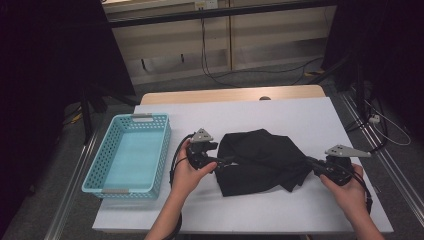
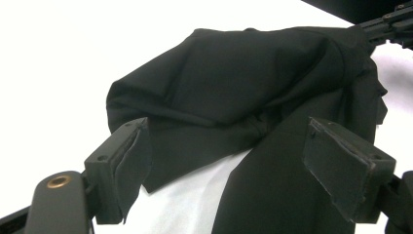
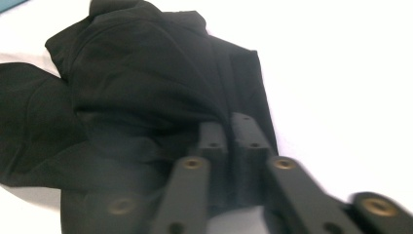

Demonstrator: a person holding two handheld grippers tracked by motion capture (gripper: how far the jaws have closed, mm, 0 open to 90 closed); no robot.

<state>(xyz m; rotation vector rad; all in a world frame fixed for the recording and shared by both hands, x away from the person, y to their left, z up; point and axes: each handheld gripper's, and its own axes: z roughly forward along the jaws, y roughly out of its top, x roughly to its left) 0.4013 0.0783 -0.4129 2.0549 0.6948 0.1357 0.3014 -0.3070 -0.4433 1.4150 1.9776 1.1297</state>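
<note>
A crumpled black cloth point(image 1: 260, 160) lies in the middle of the white table top point(image 1: 300, 115). My left gripper point(image 1: 222, 161) sits at the cloth's left edge, held in a hand. In the left gripper view its jaws point(image 2: 226, 126) stand wide open, with folds of the cloth point(image 2: 234, 63) lying on the table between and beyond them. My right gripper point(image 1: 307, 162) is at the cloth's right corner. In the right gripper view its two jaws point(image 3: 230, 122) stand close together, pinching a fold of the cloth point(image 3: 146, 73).
A light blue perforated basket point(image 1: 97, 167) with nothing in it stands on the table's left side, close to my left hand. Wooden table edge point(image 1: 230, 94) runs along the back. Cables trail on the floor behind and to the right.
</note>
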